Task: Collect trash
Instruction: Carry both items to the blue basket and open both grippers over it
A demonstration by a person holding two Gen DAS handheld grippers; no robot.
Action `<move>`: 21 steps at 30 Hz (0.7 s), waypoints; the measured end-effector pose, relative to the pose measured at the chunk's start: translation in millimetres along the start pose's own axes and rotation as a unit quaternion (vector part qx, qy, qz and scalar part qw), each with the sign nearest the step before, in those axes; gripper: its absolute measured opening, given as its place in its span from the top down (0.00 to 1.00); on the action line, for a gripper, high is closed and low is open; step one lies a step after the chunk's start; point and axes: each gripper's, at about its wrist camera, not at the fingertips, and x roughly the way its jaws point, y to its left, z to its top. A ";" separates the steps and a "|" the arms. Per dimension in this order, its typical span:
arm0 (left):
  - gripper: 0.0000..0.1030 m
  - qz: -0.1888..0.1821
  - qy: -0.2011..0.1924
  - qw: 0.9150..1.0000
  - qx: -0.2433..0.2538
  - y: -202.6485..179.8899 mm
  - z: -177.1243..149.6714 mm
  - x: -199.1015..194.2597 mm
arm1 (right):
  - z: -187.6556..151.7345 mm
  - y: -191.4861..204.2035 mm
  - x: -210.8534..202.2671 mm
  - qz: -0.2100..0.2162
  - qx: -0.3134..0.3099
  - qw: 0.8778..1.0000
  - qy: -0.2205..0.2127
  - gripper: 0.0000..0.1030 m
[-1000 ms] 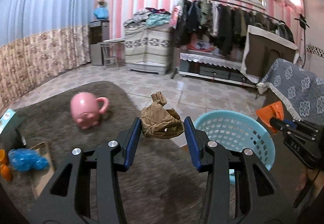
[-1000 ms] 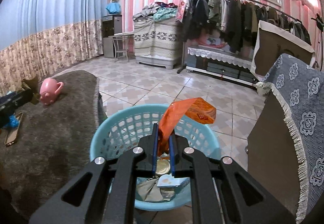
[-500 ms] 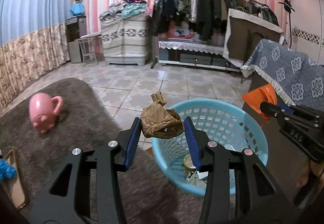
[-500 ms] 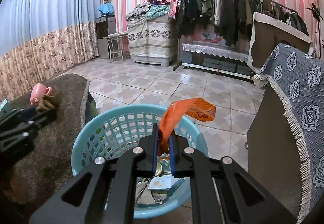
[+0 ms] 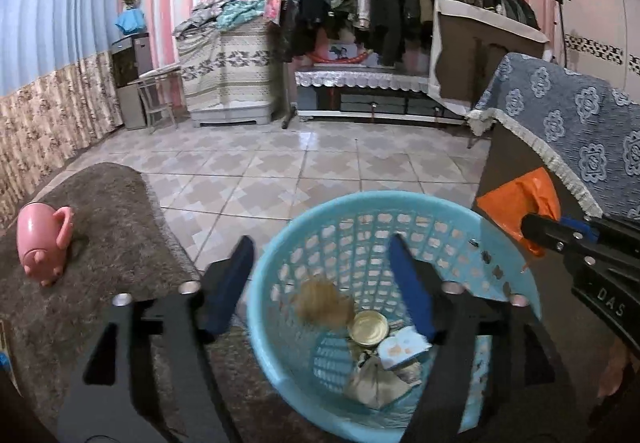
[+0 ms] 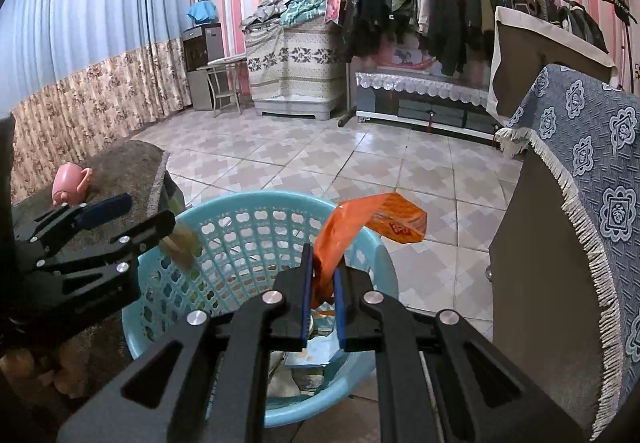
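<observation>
- Brown paper wad (image 5: 322,303) blurred, loose inside blue basket (image 5: 276,347), between left gripper (image 5: 320,279) fingers, which are opening.
- Right gripper (image 6: 322,279) fingers clamp orange wrapper (image 6: 360,227) over basket.

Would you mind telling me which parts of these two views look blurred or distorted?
Left wrist view: the brown paper wad is smeared by motion above the blue basket, between the opening jaws of the left gripper; the clothes rail bows from the fisheye lens. Right wrist view: the orange wrapper is sharp, the wad a streak.
</observation>
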 end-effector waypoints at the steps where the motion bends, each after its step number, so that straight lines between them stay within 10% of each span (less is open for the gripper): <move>1: 0.27 0.006 -0.001 1.000 -0.002 2.6 0.7 -0.6 | 0.4 3.1 1.0 0.001 -0.005 1.000 0.001 0.91; 16: 0.11 0.077 -0.018 0.995 -0.066 74.2 1.2 -45.0 | -13.0 45.1 33.5 0.041 -0.016 0.997 0.056 0.88; 21: 0.11 0.090 -0.021 0.993 -0.074 88.7 -4.3 -63.7 | -10.7 51.1 30.8 0.040 -0.012 0.998 0.053 0.41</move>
